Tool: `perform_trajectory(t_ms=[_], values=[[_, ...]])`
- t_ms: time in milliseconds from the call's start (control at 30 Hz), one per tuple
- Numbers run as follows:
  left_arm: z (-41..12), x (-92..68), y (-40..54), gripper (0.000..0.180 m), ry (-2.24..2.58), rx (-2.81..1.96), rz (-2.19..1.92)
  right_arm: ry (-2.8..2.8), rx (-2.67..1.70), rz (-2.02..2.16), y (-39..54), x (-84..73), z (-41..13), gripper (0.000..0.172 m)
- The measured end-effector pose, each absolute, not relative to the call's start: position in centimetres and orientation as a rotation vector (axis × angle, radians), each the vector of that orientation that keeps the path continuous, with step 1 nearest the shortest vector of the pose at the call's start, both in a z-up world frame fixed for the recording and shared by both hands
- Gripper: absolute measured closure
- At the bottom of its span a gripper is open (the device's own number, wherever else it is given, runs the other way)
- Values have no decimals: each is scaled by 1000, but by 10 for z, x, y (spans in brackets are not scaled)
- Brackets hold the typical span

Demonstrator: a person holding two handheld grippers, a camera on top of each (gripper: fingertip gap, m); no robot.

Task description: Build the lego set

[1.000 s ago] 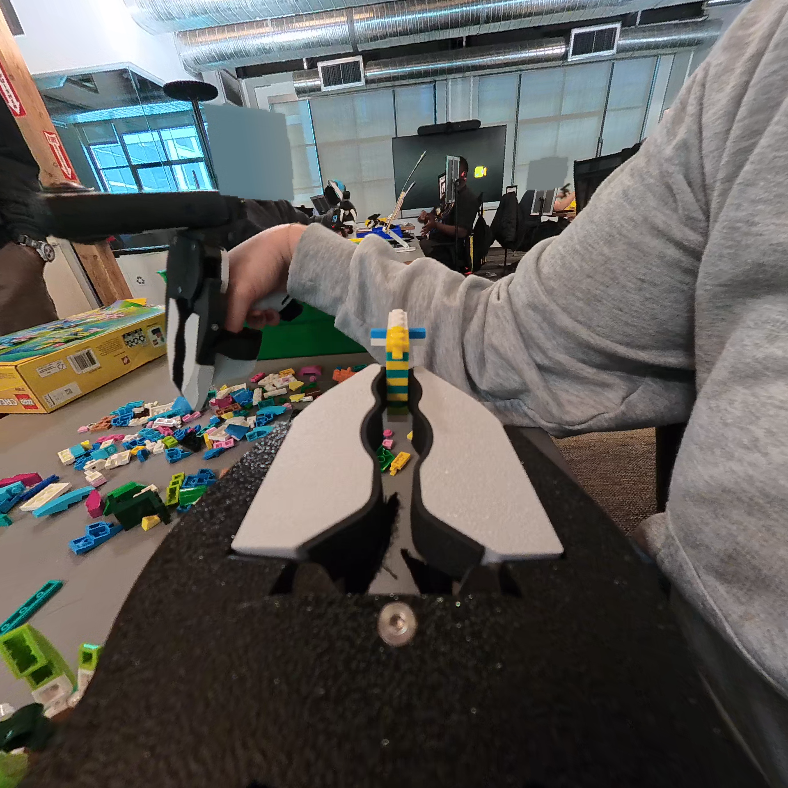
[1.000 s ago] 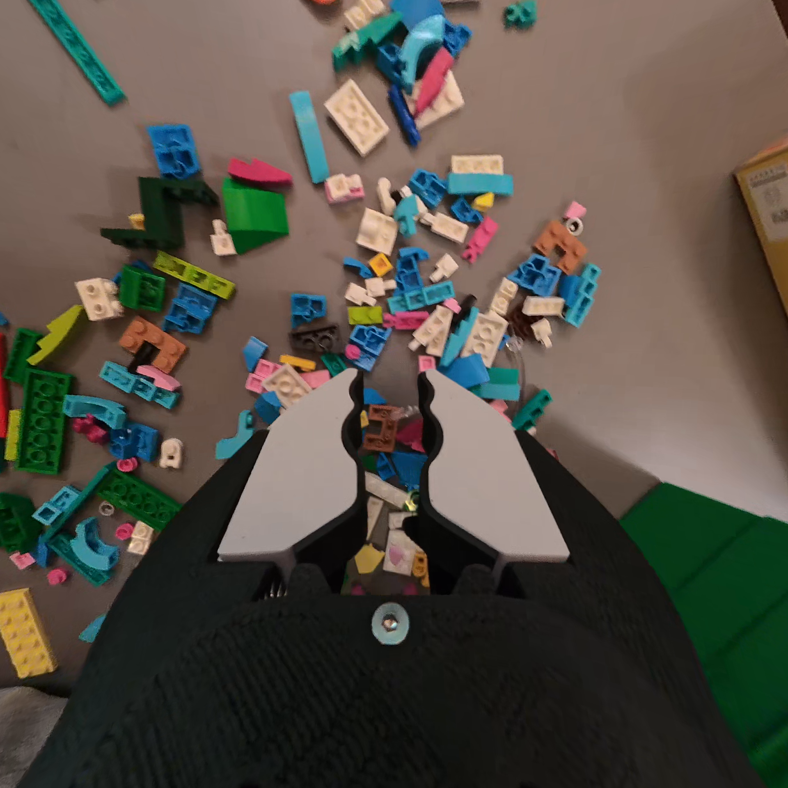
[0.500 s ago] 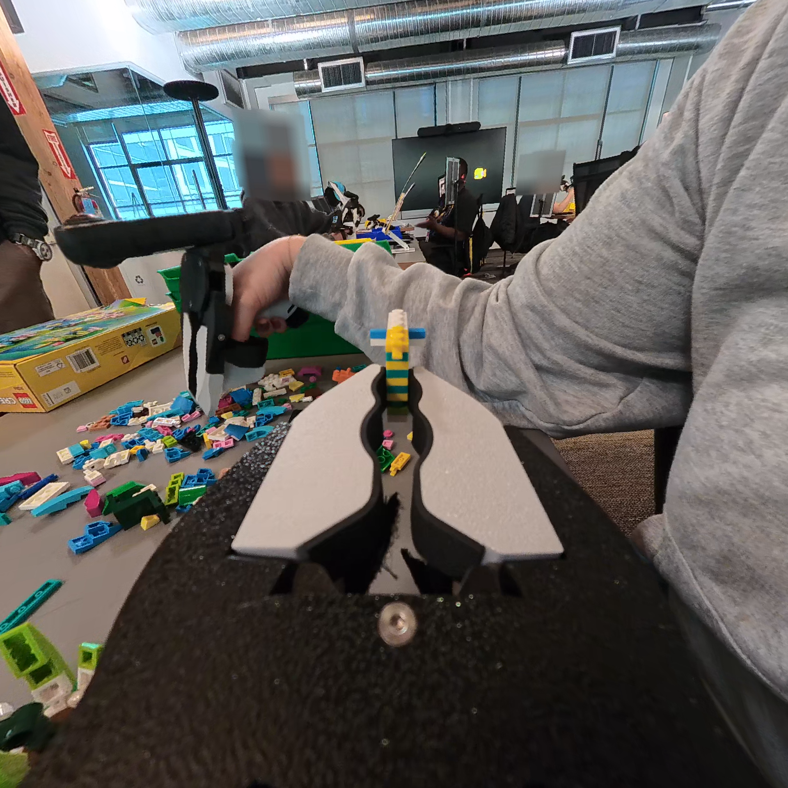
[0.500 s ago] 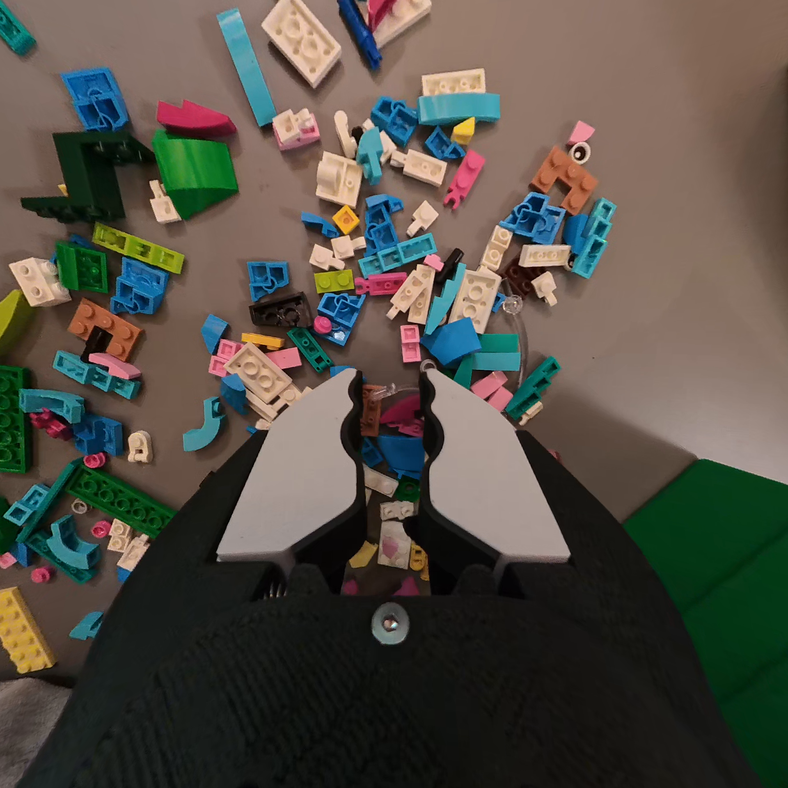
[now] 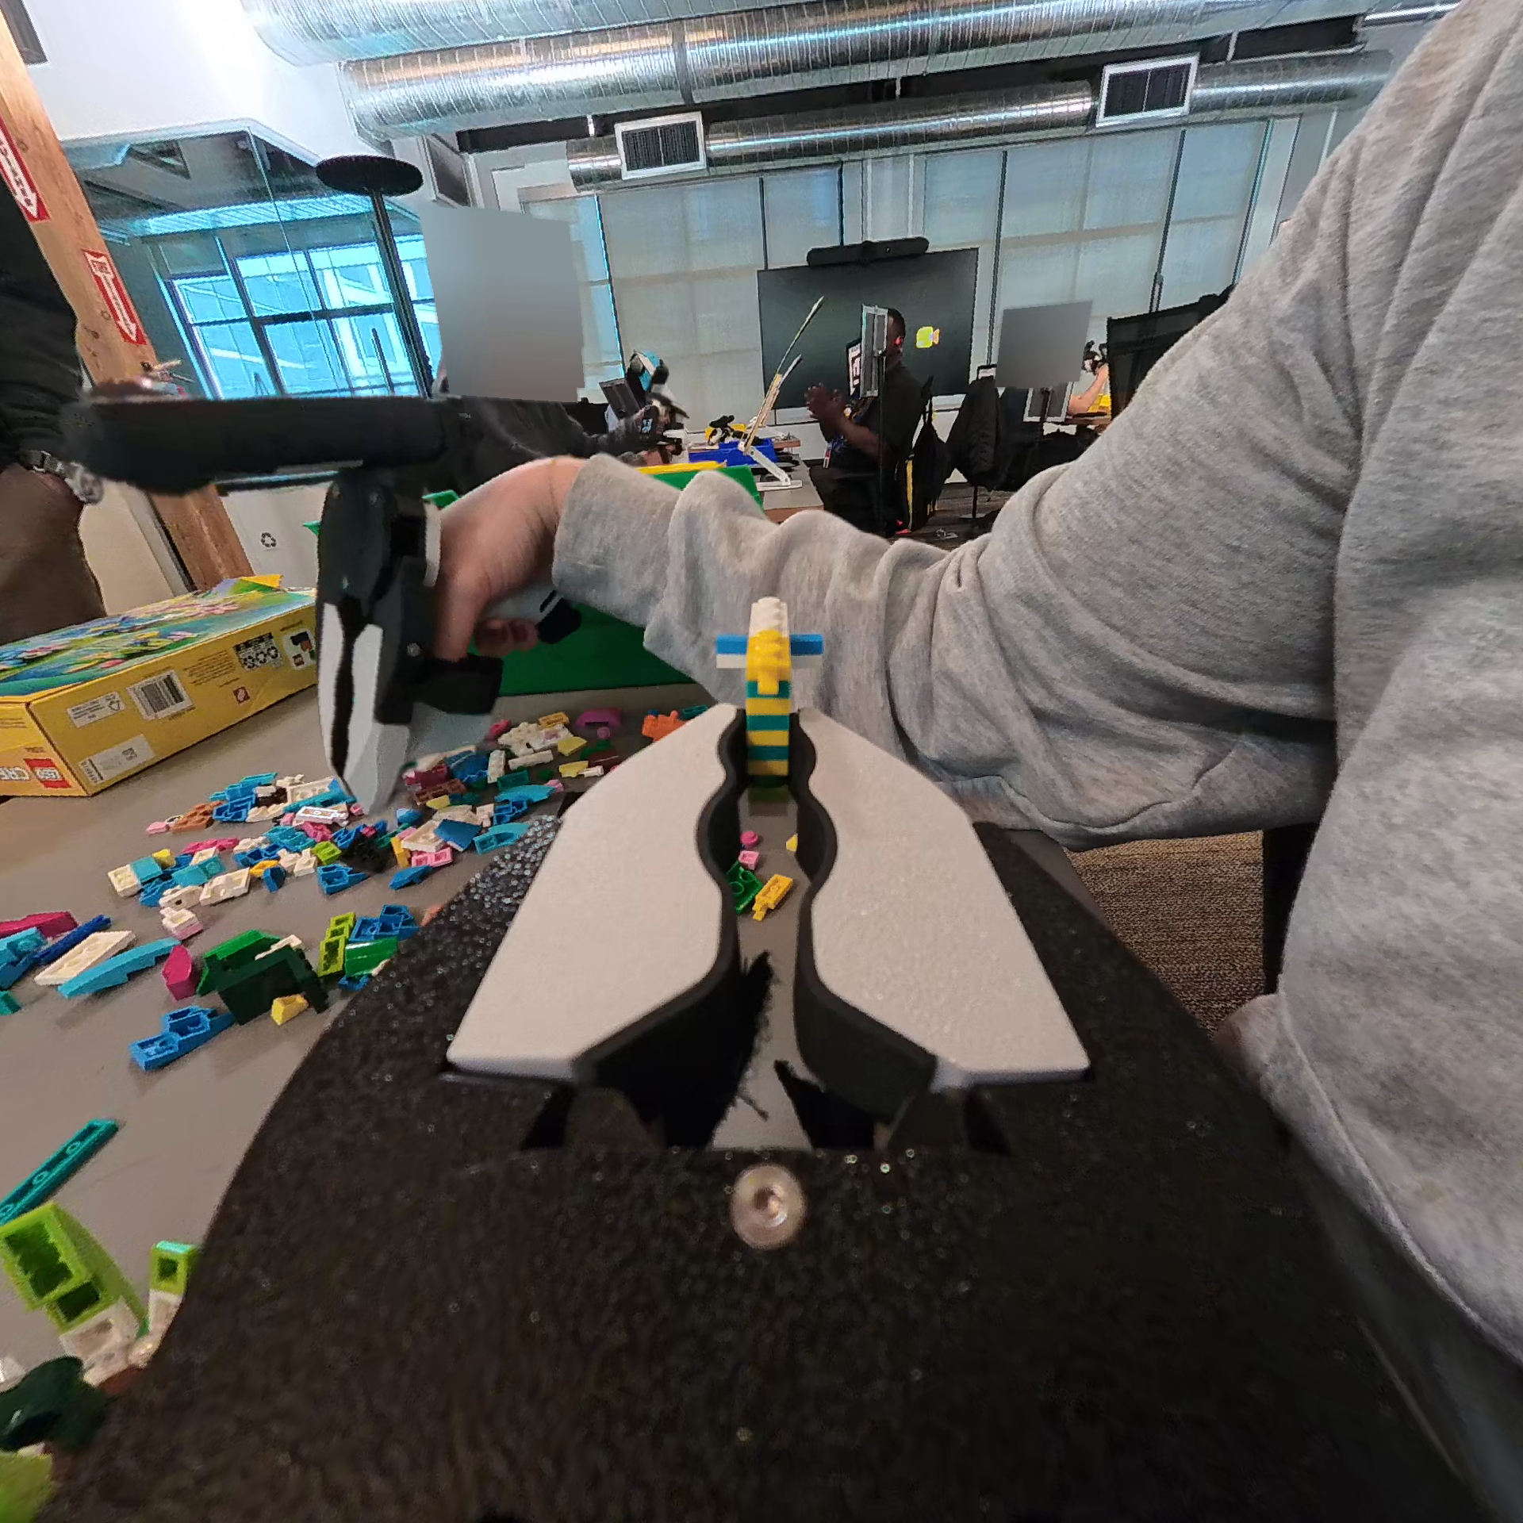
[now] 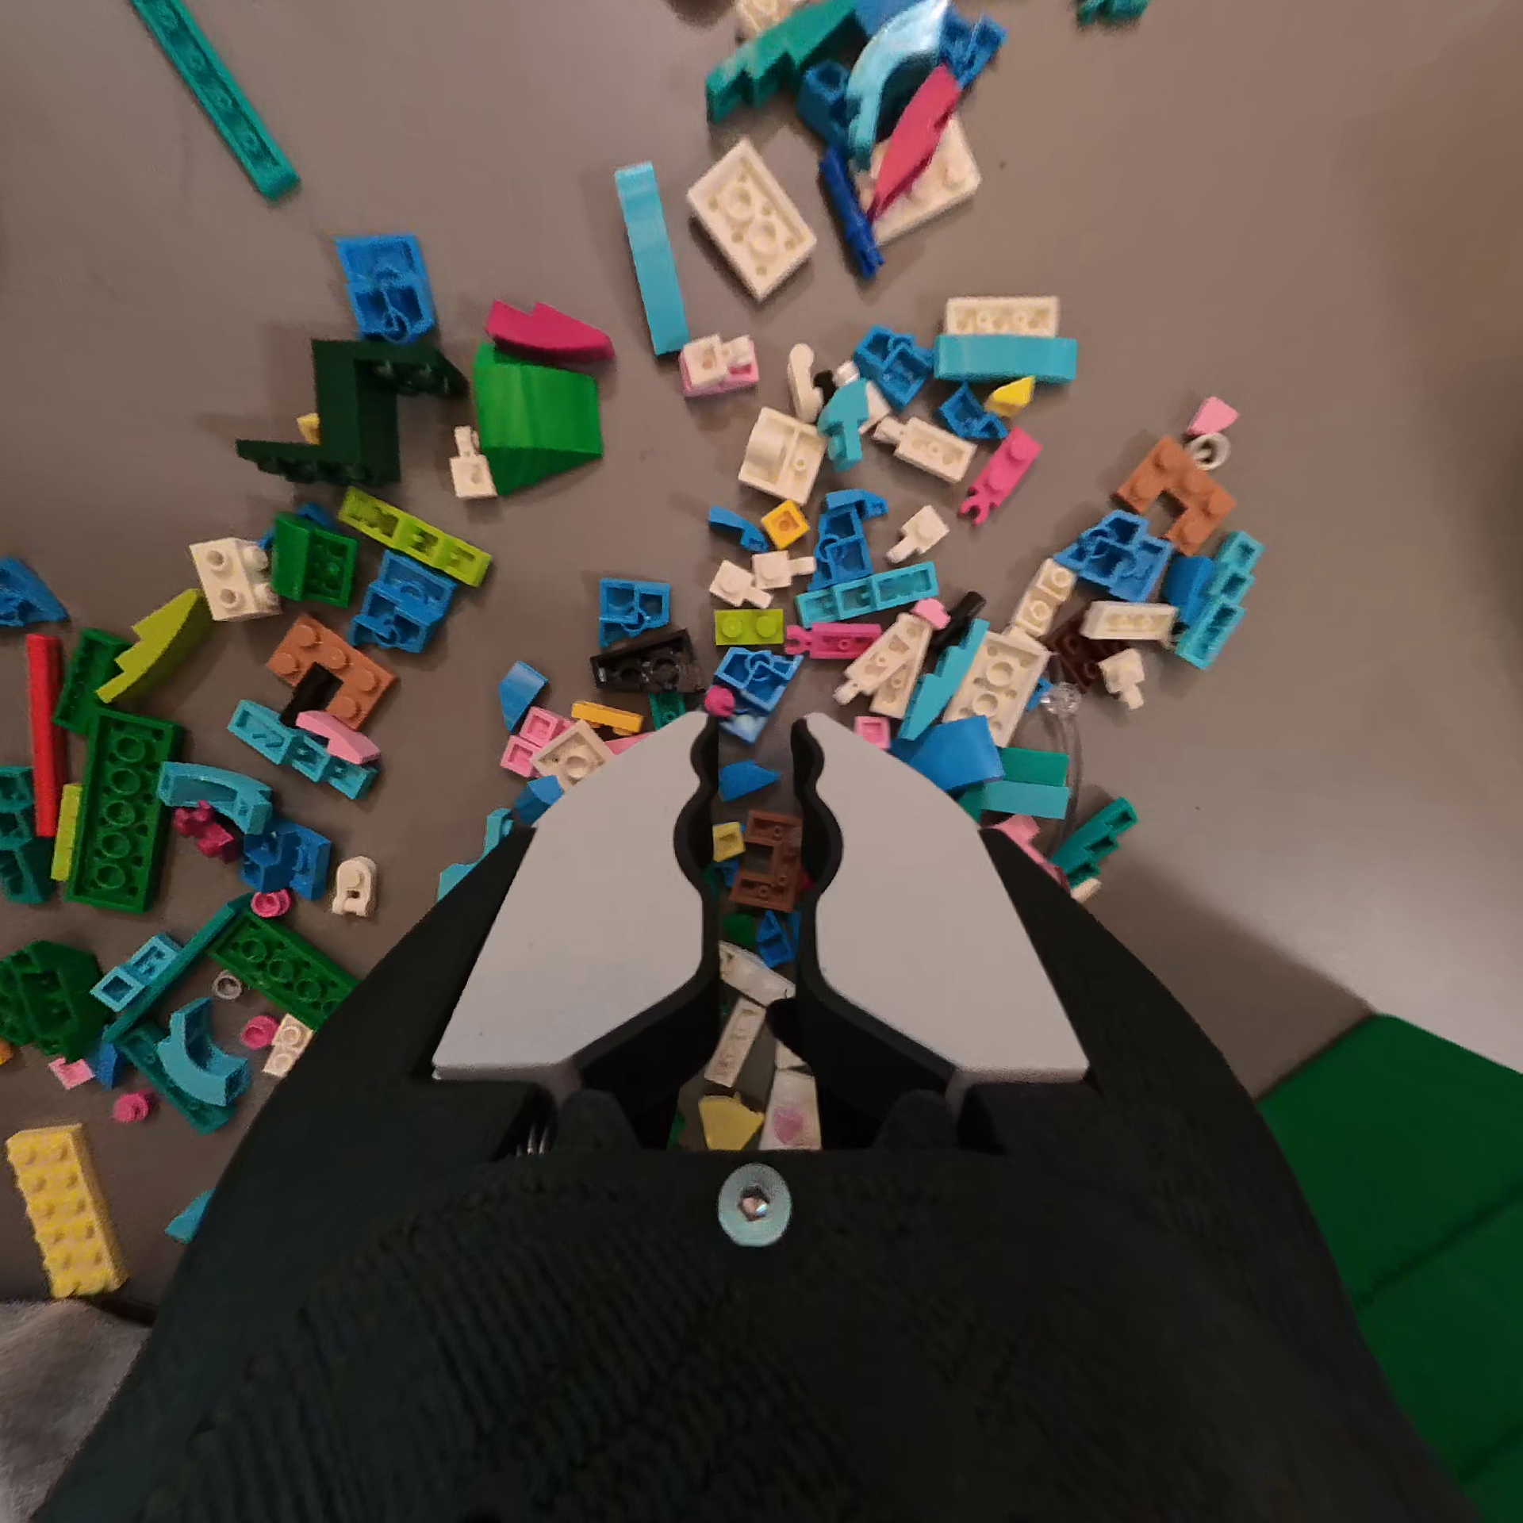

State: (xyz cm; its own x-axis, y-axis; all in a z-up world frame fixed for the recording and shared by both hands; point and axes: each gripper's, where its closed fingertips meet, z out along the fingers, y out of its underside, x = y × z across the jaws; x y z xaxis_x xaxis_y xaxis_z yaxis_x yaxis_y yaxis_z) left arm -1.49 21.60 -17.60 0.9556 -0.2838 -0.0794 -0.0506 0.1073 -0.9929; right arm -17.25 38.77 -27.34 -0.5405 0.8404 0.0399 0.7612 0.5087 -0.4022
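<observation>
Between the left claw [image 5: 768,746] pads stands a clamped yellow-and-teal striped brick stack [image 5: 768,700]. Over scattered plastic bricks [image 6: 832,577] on the grey bench [image 6: 1236,206], the right claw [image 6: 752,729] hovers narrowly parted, gripping nothing. Risk: neighbouring pieces may jam between the pads.

Each claw [image 5: 766,742] has two pale grey, flat-topped fingers [image 5: 634,890] with wavy black inner pads, set in a rough, black, grainy body; a round silver screw [image 5: 766,1207] sits centred behind them; the right claw [image 6: 752,733] matches, its washer [image 6: 753,1210] bluish; the person wears a grey sweatshirt sleeve [image 5: 1071,626].
</observation>
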Motion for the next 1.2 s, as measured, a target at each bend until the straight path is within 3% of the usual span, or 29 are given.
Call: perform_trajectory(t_ms=[233,467,800,1200], values=[[-178,-11,213,172,262,-1454,-171,-2207,-1299,598,409,-205,-232,149],[-175,-12,211,172,224,-1443,-208,-2426,-1292,619,399,-254,-248,154],[-172,-12,211,172,202,-1434,-240,-2686,-1290,471,397,-271,-278,135],[-172,-10,212,172,202,-1434,-243,-2746,-1268,394,397,-271,-282,146]])
